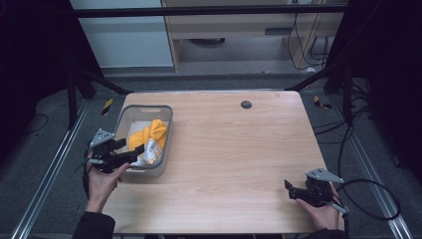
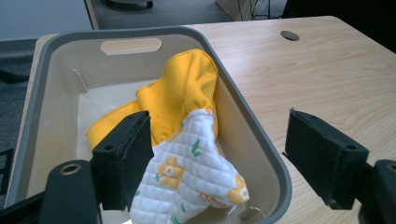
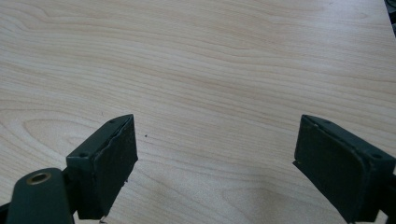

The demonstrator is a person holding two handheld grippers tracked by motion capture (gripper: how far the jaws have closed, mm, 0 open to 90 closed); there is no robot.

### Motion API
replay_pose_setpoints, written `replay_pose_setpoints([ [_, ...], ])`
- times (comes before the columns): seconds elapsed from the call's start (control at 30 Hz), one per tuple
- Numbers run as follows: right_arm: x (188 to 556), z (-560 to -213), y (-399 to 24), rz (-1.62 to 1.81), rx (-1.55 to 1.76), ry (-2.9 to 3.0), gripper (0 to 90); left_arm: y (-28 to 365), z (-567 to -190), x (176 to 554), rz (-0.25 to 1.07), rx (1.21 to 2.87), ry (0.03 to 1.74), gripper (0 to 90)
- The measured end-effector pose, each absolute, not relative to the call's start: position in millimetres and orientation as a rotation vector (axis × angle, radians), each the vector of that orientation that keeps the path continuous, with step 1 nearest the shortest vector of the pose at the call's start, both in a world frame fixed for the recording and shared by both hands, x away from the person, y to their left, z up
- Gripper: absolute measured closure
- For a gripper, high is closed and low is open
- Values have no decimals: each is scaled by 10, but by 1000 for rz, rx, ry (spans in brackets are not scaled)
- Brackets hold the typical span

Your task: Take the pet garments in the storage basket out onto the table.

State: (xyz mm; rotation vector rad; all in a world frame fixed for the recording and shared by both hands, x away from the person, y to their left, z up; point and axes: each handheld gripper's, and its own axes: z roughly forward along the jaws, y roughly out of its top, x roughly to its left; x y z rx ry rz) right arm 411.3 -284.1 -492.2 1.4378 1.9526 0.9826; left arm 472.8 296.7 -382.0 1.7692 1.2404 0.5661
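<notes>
A grey plastic bin stands at the table's left side. Inside it lies an orange cloth with a white quilted flowered mitt on top. My left gripper is open at the bin's near rim, its jaws wide apart, one over the bin beside the mitt, the other over the table outside the bin wall. At the table's front right my right gripper is open over bare wood, holding nothing.
The light wooden table has a dark round hole near its far edge. Cables trail off the right side. Metal rails and dark stands flank the table on the floor.
</notes>
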Motion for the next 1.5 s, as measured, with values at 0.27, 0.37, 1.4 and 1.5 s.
replay_pose_setpoints([
  [0.27,4117,-4925,-2832,976,1436,1961,129,2898,-3841,4849,562,1822,1254,229],
  [0.37,4117,-4925,-2832,975,1434,1962,130,2862,-3849,4889,555,1834,1257,229],
  [1.4,4123,-4936,-2838,982,1434,1972,130,2745,-3996,5175,528,1968,1335,232],
  [1.5,4123,-4936,-2840,979,1433,1973,129,2730,-4010,5188,526,1979,1340,238],
])
